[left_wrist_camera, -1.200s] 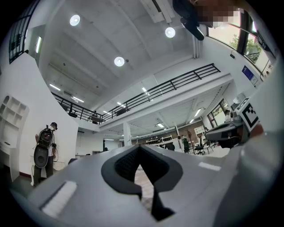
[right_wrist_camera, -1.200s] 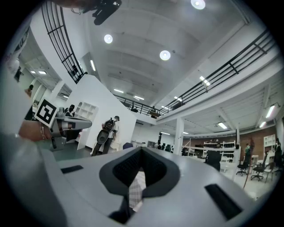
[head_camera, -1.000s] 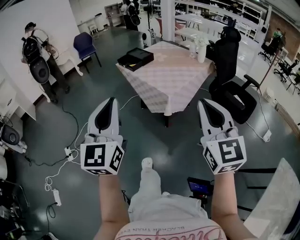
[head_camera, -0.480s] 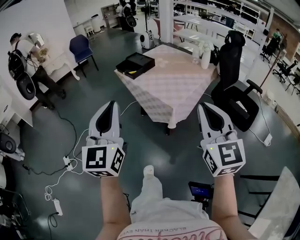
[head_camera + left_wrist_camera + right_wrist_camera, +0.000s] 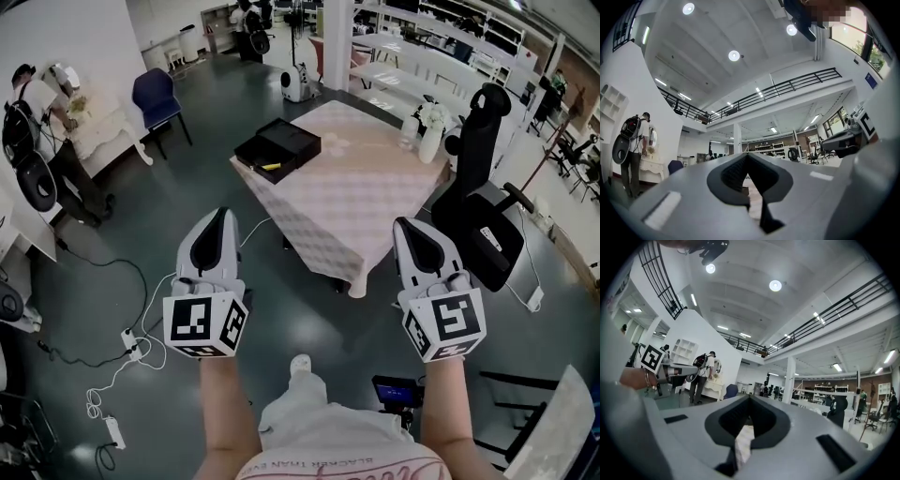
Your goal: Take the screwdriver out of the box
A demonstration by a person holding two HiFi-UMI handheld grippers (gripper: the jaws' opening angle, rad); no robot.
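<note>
Clenched and empty, the left gripper (image 5: 221,215) and right gripper (image 5: 411,224) are held out side by side above a grey floor. Each has its jaws pressed together with nothing between them, and both are well short of a cloth-covered table (image 5: 366,202). On the table's far left corner sits an open black box (image 5: 286,141). A small yellow sliver inside it, toward the corner nearest the camera, is probably the screwdriver (image 5: 271,166). It appears to lie flat, its long axis running roughly left to right as the head view shows it. Which end is the tip is too small to tell. Such a tool should be light and rigid, with a smooth, narrow shaft that could slip. The thicker handle, pinched across its width from above, looks the surer hold.
</note>
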